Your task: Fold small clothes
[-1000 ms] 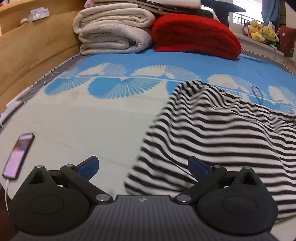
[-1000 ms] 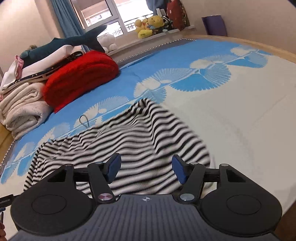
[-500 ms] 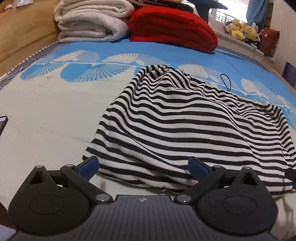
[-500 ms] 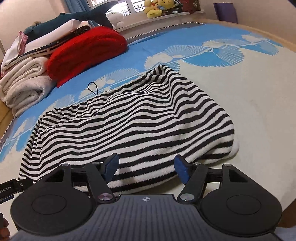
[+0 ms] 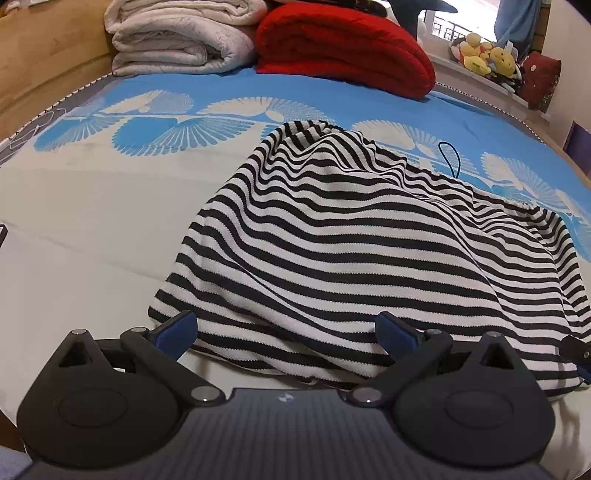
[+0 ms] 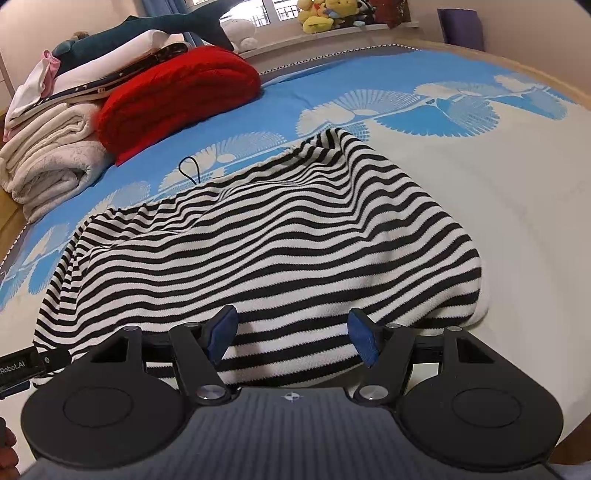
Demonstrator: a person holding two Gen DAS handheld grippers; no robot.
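Note:
A black-and-white striped garment [image 5: 351, 251] lies rumpled on the bed, with a thin dark cord loop [image 5: 448, 158] at its far edge. In the left wrist view my left gripper [image 5: 284, 332] is open and hovers over the garment's near hem, its blue pads wide apart. The same garment [image 6: 266, 251] fills the right wrist view. There my right gripper [image 6: 291, 332] is open above the near hem, nothing pinched between its pads. Part of the other gripper [image 6: 22, 367] shows at the left edge of that view.
The bed cover [image 5: 92, 221] is cream with a blue fan pattern. At the far end lie folded white blankets [image 5: 177, 40], a red blanket [image 5: 343, 48] and a stack of clothes [image 6: 92, 74]. Plush toys [image 6: 325, 14] sit on the windowsill. A wooden headboard [image 5: 40, 62] runs along the left.
Both grippers have come down and tipped toward the garment's near hem, which now looks larger and sharper. The phone has slid out at the left edge of the left wrist view.

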